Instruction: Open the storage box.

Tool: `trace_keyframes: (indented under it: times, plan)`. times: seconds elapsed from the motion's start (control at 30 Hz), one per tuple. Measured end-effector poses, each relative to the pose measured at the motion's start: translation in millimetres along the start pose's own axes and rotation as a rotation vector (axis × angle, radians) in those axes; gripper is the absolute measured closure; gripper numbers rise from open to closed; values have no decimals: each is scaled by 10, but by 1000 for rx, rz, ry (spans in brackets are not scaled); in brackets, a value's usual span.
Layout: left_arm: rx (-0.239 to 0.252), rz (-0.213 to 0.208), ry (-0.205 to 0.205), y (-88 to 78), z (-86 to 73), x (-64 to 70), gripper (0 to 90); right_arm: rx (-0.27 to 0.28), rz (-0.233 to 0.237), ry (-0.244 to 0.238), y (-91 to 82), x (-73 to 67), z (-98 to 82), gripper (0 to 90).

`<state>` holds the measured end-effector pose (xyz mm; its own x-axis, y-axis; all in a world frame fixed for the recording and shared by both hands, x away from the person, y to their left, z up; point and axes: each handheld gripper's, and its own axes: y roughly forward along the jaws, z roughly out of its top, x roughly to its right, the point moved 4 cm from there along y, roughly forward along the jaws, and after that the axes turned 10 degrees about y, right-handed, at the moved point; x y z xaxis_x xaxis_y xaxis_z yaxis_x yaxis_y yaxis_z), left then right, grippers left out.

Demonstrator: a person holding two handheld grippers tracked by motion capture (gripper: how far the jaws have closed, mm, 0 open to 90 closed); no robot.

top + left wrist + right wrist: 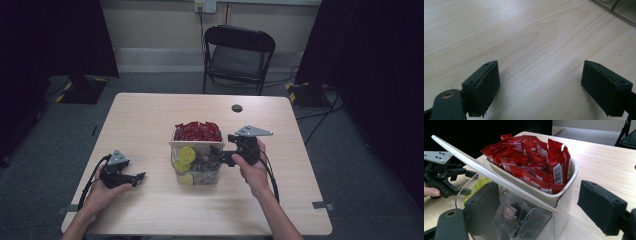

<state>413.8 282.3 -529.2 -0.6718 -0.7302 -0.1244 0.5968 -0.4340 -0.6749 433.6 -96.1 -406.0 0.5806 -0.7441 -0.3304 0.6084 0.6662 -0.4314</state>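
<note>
A white tray [196, 144] heaped with red sachets [198, 131] rests on a clear bin [202, 175] at the table's middle. The bin holds lime-green round packets [186, 155] and tea bags [509, 213]. My right gripper [218, 155] is at the bin's right side, open. In the right gripper view [541, 210] its jaws straddle the bin's near corner: one in front of the clear wall, the other outside over bare wood. No pad presses on anything. My left gripper [141, 176] rests low at the table's left, open [540, 85], with only wood between its jaws.
A black folding chair [239, 52] stands beyond the table's far edge. A small dark round mark [237, 108] is on the table [150, 115] behind the bin. Black curtains hang at both sides, and cables lie on the floor to the right.
</note>
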Motion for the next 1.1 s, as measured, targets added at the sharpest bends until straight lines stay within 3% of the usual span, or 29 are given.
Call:
trace_keyframes:
  times: [1.1]
  plan:
    - [1,2,-5,-3,-1,2,155,10,-14,35,134,146,125,166]
